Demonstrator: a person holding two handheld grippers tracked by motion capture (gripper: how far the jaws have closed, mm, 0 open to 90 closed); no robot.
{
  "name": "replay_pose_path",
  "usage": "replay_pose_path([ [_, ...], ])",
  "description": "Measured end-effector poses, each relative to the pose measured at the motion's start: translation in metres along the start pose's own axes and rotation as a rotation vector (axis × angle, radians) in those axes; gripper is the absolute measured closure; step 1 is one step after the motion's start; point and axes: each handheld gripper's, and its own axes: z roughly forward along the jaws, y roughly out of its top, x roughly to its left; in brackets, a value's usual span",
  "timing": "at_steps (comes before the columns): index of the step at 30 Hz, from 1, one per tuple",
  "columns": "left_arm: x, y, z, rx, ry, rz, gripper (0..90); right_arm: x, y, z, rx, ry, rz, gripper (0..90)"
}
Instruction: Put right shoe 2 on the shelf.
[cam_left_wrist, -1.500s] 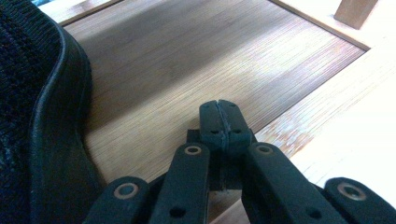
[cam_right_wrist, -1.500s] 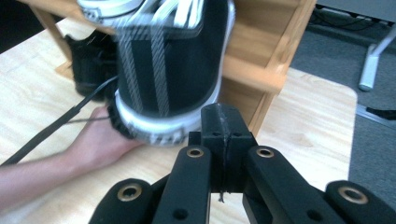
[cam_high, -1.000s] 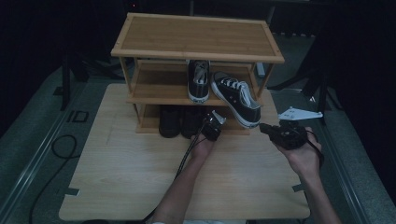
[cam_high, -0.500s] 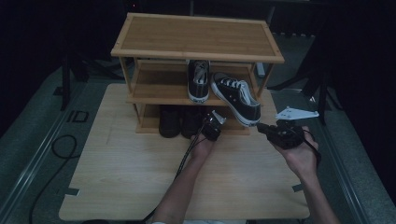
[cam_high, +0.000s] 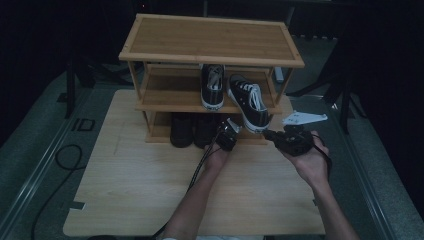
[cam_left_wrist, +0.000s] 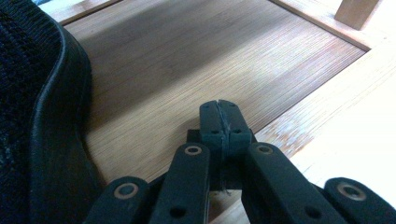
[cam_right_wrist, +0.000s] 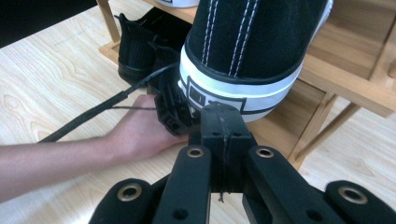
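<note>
A three-level wooden shoe rack (cam_high: 212, 35) stands at the back of the table. On its middle shelf sit two black-and-white sneakers: one straight (cam_high: 213, 87), one angled (cam_high: 248, 102) with its heel over the shelf edge. My right gripper (cam_high: 267, 134) is shut and holds nothing; in the right gripper view its tips (cam_right_wrist: 223, 122) sit just under that sneaker's white heel band (cam_right_wrist: 243, 91). My left gripper (cam_high: 230, 128) is shut and holds nothing too. It points into the bottom level, its tips (cam_left_wrist: 222, 115) over the bare shelf board (cam_left_wrist: 196, 56) beside a black shoe (cam_left_wrist: 37, 121).
A pair of plain black shoes (cam_high: 192, 130) fills the left of the bottom shelf. The right gripper view has the left hand (cam_right_wrist: 135, 133) and its cable (cam_right_wrist: 93, 114) in front of the rack. Bare tabletop (cam_high: 150, 185) lies toward the person.
My right gripper has crept slightly left, toward the angled sneaker's heel. The left gripper and the shoes have stayed put.
</note>
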Motion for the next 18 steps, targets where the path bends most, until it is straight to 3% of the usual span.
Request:
replay_pose_path([
  [8, 0.000, 0.000, 0.000, 0.000, 0.000, 0.000, 90.0, 0.008, 0.007, 0.009, -0.004, 0.007, -0.026, 90.0],
  [18, 0.000, 0.000, 0.000, 0.000, 0.000, 0.000, 90.0, 0.009, 0.012, 0.018, -0.005, 0.015, -0.029, 90.0],
])
